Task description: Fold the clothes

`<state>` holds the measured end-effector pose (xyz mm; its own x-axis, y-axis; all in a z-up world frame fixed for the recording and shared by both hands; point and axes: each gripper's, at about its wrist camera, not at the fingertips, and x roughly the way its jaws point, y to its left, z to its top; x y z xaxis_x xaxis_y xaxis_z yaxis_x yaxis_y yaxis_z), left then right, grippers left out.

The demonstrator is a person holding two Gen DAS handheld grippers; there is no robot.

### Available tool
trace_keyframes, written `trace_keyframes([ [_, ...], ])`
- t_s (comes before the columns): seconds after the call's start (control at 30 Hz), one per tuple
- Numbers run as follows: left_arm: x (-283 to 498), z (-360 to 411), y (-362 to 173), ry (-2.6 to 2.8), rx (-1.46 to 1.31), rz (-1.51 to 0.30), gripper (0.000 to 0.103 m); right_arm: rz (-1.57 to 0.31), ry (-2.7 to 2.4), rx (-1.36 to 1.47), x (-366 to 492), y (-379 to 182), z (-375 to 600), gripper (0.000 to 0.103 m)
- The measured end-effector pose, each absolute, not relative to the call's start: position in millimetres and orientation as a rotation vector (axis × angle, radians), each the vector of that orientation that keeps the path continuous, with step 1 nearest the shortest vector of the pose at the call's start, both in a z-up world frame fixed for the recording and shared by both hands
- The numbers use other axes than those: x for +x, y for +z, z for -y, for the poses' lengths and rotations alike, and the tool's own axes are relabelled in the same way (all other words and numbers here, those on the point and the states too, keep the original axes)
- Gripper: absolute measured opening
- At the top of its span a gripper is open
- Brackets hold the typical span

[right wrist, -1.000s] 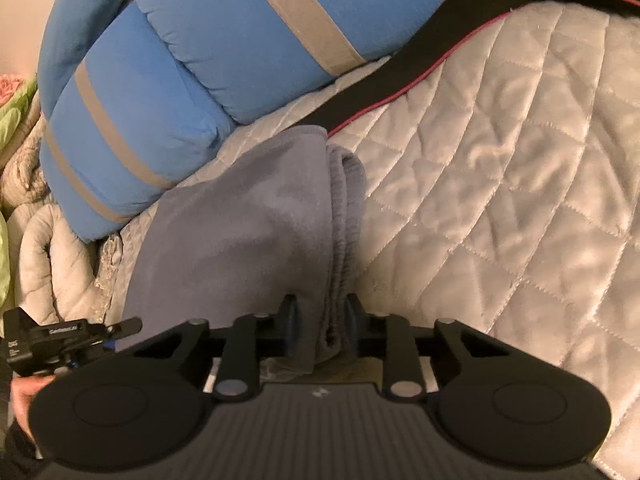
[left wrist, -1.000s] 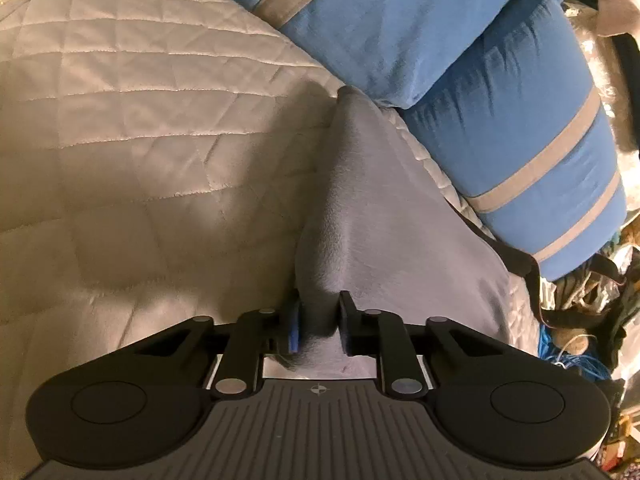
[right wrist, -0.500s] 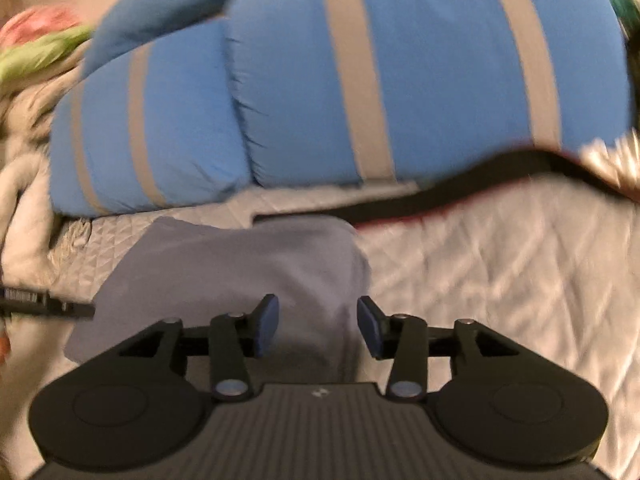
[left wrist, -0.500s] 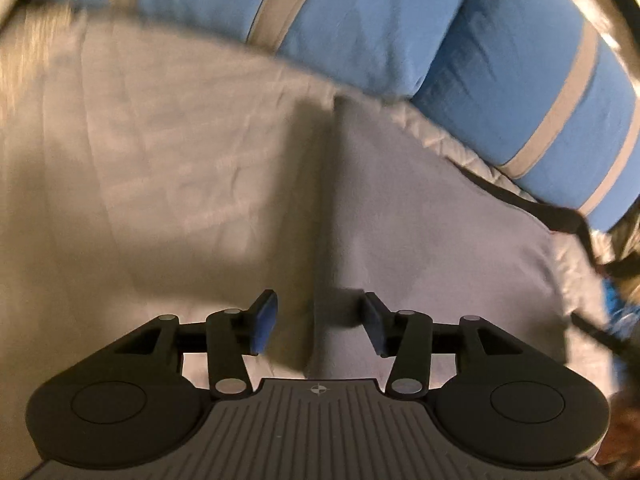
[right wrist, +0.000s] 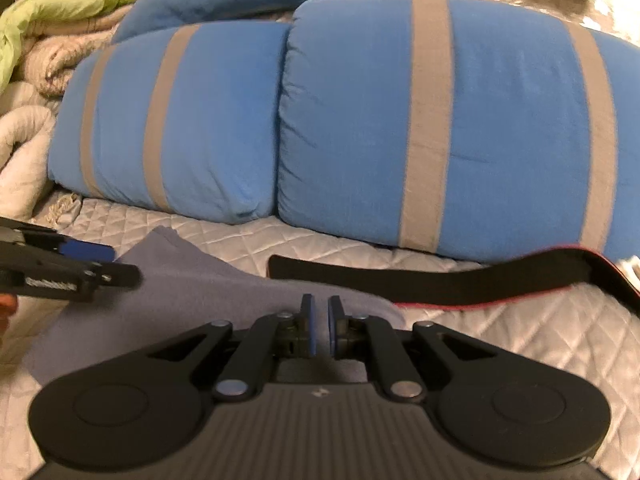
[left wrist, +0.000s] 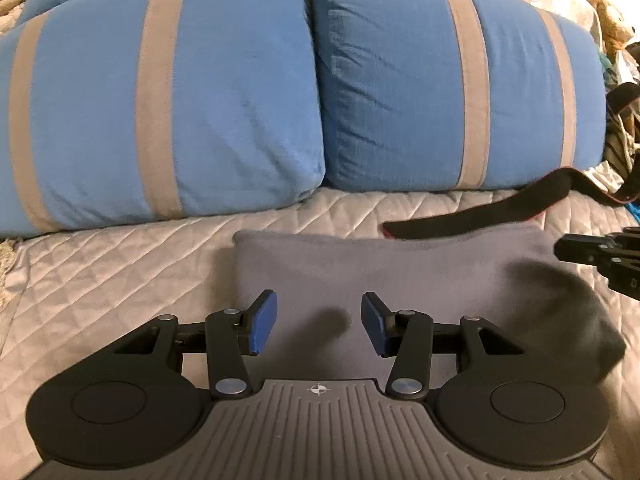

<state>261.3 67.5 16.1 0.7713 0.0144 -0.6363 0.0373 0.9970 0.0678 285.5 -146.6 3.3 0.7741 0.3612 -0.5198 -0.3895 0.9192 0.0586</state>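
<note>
A folded grey garment (left wrist: 400,272) lies flat on the quilted bedspread (left wrist: 100,280), just in front of the pillows. My left gripper (left wrist: 318,312) hovers over its near left part, open, with nothing between the blue pads. My right gripper (right wrist: 319,308) hangs over the garment's (right wrist: 200,292) right end; its jaws are closing and stand almost together, gripping no cloth. The left gripper's fingers (right wrist: 86,251) show at the left edge of the right wrist view.
Two blue pillows with grey stripes (left wrist: 160,100) (left wrist: 440,80) stand along the back. A black strap with a red edge (right wrist: 440,276) lies across the quilt behind the garment. Bundled blankets and clothes (right wrist: 40,20) pile up at the far left.
Both grippers let go of the grey garment, which now lies flat. Both pulled back, rose and rolled level. The left stayed open; the right opened, then closed almost fully.
</note>
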Motion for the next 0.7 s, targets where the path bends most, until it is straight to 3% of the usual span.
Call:
trace_keyframes([
  [0.17,289,-65,5,-0.027,0.077,-0.736,0.045,-0.640,0.413,-0.044,314,-12,141,0.008],
  [0.2,294,-64,1,-0.027,0.087,-0.747,0.045,-0.664,0.392,-0.052,318,-19,143,0.017],
  [0.27,304,-65,-7,-0.008,0.090,-0.769,0.045,-0.685,0.368,-0.059,323,-28,147,0.016],
  [0.63,327,-77,-21,0.111,0.037,-0.747,0.047,-0.628,0.320,-0.077,316,-18,159,0.020],
  [0.7,329,-78,-19,0.127,0.021,-0.747,0.047,-0.586,0.314,-0.075,310,-11,162,0.008],
])
